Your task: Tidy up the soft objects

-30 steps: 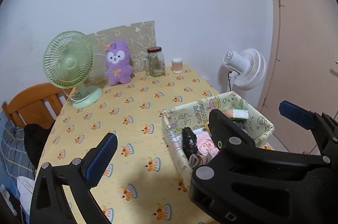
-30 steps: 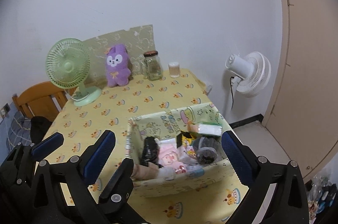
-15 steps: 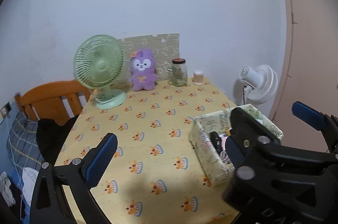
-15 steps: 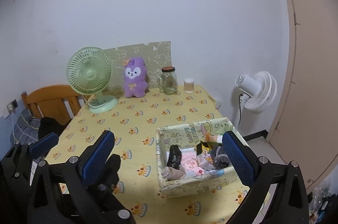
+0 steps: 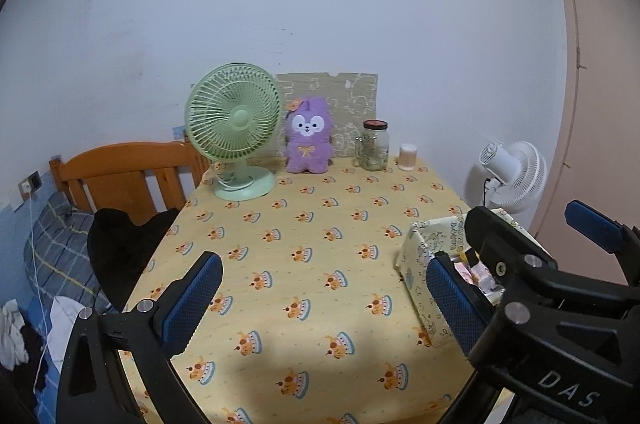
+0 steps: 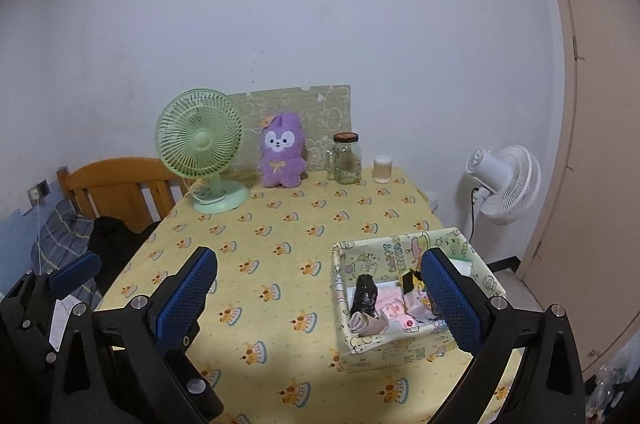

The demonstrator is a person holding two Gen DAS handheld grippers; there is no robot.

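Note:
A patterned box (image 6: 400, 344) sits near the table's front right corner and holds several soft items: a black roll (image 6: 365, 294), a beige roll (image 6: 366, 323) and pink cloth (image 6: 392, 306). The box also shows in the left wrist view (image 5: 420, 264), partly hidden by the right gripper's body. My left gripper (image 5: 320, 304) is open and empty above the yellow tablecloth (image 5: 300, 244). My right gripper (image 6: 320, 300) is open and empty, its right finger over the box. A purple plush (image 6: 281, 156) stands at the back, also in the left wrist view (image 5: 309, 135).
A green desk fan (image 6: 202, 147), a glass jar (image 6: 346, 159) and a small cup (image 6: 382, 169) stand along the back. A white floor fan (image 6: 504, 183) is right of the table. A wooden bed frame (image 6: 116, 183) with dark clothes lies left.
Both grippers have pulled back and up from the box. The box now looks smaller and farther away, and more of the table and room shows. Both stay open.

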